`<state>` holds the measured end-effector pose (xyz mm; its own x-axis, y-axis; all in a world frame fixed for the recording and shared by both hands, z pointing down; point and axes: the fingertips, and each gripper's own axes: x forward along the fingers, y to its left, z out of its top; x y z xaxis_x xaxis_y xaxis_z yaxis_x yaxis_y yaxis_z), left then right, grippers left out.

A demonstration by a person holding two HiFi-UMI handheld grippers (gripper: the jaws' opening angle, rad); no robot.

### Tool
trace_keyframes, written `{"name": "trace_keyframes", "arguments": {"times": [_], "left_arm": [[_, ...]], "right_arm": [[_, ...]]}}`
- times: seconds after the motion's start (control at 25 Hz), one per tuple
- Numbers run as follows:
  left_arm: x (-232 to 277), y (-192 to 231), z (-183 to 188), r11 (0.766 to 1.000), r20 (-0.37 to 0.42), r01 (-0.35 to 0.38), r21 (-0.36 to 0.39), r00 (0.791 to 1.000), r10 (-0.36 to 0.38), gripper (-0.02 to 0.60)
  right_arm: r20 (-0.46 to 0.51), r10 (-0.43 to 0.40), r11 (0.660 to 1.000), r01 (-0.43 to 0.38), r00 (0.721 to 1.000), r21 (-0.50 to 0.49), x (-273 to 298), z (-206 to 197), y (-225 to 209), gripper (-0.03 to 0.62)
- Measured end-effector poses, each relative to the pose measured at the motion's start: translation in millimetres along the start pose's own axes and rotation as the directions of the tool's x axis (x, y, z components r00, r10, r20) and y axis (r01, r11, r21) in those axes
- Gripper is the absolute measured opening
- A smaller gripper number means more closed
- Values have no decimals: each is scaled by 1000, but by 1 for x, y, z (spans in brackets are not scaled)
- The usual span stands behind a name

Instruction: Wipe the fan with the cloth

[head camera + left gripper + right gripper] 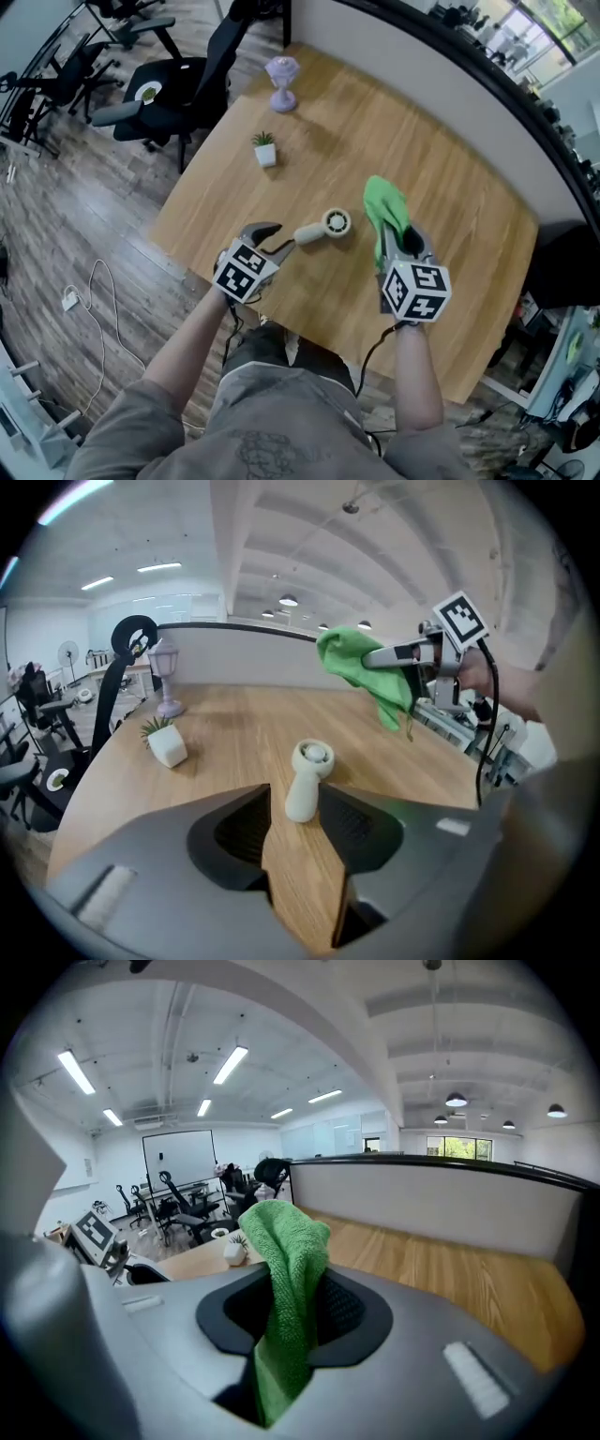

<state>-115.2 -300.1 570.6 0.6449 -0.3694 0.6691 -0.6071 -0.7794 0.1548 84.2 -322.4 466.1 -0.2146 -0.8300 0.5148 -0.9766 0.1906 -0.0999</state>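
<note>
On the table (441, 187): wood top, mostly bare; the fan lies near the edge closest to the person, with wide free room beyond it and to the right; a pot (265, 150) and a lamp (282, 82) stand well apart at the far corner.
Right gripper (401, 242): up off the table, right of the fan, jaws clamped on the cloth.
Left gripper (278, 238): jaws partly apart, gripping nothing; tips flank the fan's handle end, bare wood showing on one side.
Cloth (386, 211): green, bunched, hanging from the right gripper, clear of the fan.
Fan (325, 226): small, cream, head pointing away from the left gripper.
</note>
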Motion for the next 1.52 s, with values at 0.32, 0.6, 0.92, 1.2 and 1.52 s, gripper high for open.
{"name": "trace_keyframes", "arguments": {"times": [0.32, 0.6, 0.92, 1.2, 1.52], "left_arm": [[-79, -13, 94, 998, 225, -35, 51, 974, 23, 81], [-152, -42, 154, 981, 376, -103, 166, 926, 34, 28], [-214, -75, 176, 982, 512, -120, 148, 859, 28, 2], [-245, -97, 171, 980, 540, -120, 159, 842, 15, 2], [-253, -113, 158, 981, 532, -100, 166, 847, -3, 2]], "right_arm": [[197, 55, 998, -58, 979, 13, -75, 68, 45, 97], [320, 67, 998, -69, 945, -3, -146, 110, 65, 97], [332, 141, 989, -116, 933, -95, -209, 121, 80, 95], [289, 143, 990, -140, 947, -31, -232, 89, 98, 95], [290, 43, 999, -49, 956, 12, -247, 75, 80, 95]]}}
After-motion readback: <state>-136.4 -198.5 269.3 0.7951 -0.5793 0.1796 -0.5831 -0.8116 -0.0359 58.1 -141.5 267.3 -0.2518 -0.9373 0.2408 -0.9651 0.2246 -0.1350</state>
